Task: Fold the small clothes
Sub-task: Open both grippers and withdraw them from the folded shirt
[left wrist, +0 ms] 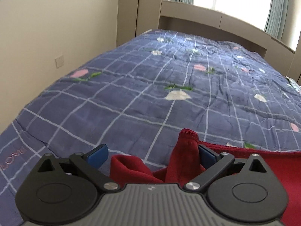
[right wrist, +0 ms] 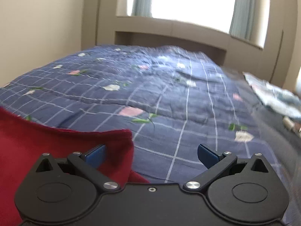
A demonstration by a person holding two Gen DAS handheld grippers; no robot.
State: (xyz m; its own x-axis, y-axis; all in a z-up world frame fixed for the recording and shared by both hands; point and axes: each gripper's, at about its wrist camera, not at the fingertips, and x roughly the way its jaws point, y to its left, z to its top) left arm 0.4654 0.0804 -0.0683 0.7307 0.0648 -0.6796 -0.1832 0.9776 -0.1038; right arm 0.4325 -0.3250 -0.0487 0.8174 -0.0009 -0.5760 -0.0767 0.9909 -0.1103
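Observation:
A dark red garment (left wrist: 263,162) lies on the bed at the near edge. In the left wrist view my left gripper (left wrist: 153,155) is open, and a bunched fold of the red cloth (left wrist: 185,150) stands up between the blue pads, against the right pad (left wrist: 207,157). In the right wrist view my right gripper (right wrist: 151,155) is open, with a corner of the red garment (right wrist: 56,146) lying under and around its left pad (right wrist: 96,155). The right pad (right wrist: 207,155) is over bare bedspread.
The bed is covered by a blue checked quilt with flower prints (left wrist: 150,86). A pale patterned cloth (right wrist: 274,96) lies at the bed's right edge. A beige wall stands on the left and a headboard shelf with a bright window (right wrist: 188,3) at the far end.

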